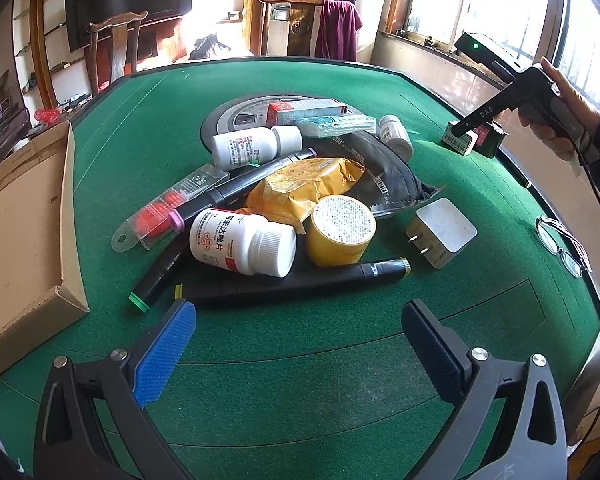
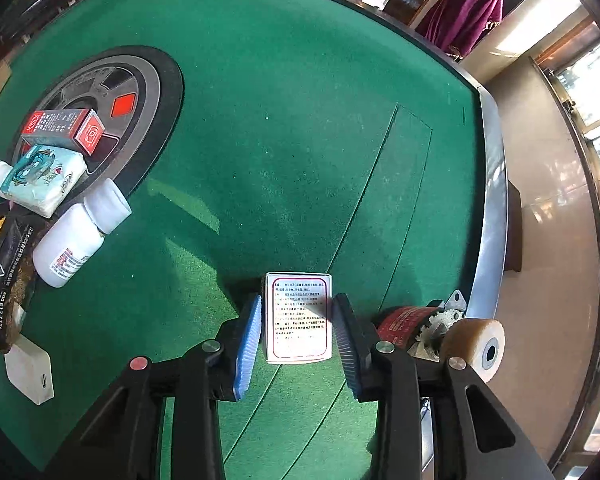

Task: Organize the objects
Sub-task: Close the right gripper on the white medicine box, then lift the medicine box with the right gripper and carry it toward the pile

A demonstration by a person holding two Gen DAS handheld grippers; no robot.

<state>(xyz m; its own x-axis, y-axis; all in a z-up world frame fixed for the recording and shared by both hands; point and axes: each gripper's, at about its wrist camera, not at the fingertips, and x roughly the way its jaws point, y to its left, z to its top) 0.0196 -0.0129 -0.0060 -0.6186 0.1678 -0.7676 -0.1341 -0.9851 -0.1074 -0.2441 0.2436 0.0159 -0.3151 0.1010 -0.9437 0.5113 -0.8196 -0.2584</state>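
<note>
Right wrist view: the right gripper (image 2: 296, 322) is seen pointing down at a green felt table (image 2: 280, 140), its jaws narrowed around a small white medicine box (image 2: 299, 316) — the blue pad touching, the black pad apparently just clear. Left gripper (image 1: 298, 320) — wide open, empty, before a cluttered pile.
</note>
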